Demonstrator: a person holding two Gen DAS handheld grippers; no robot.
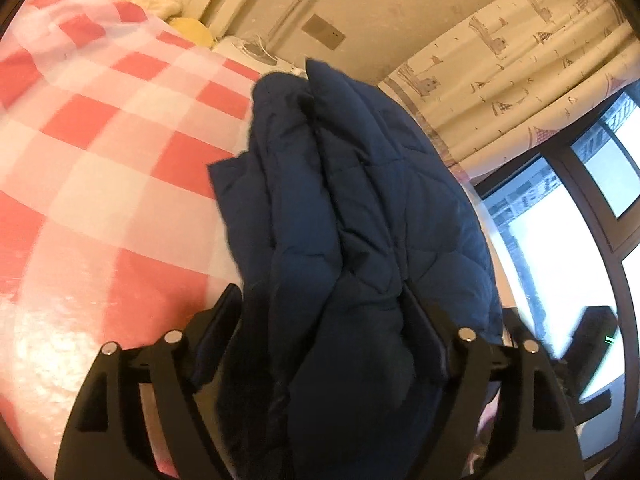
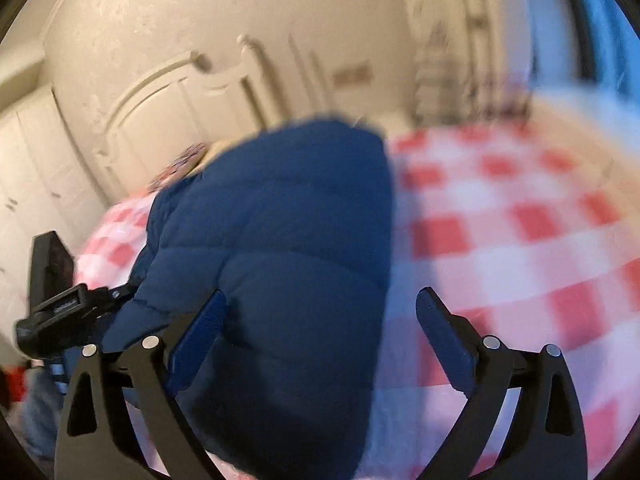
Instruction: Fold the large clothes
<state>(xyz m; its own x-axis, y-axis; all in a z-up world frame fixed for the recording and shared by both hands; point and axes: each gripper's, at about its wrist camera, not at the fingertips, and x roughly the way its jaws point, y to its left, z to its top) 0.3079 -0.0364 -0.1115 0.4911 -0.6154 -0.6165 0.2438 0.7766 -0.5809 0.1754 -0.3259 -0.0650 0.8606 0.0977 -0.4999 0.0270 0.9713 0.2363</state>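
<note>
A dark navy quilted puffer jacket (image 1: 360,208) is bunched into thick vertical folds, its padded layers pressed together and raised above a bed covered in red-and-white check. In the right wrist view the same jacket (image 2: 280,240) shows broad horizontal quilted bands and a rounded, puffy bulk; its outline there is blurred.

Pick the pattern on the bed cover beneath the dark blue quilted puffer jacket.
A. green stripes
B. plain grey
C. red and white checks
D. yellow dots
C: around the dark blue quilted puffer jacket, the bed cover shows large red and white squares in both wrist views.
</note>
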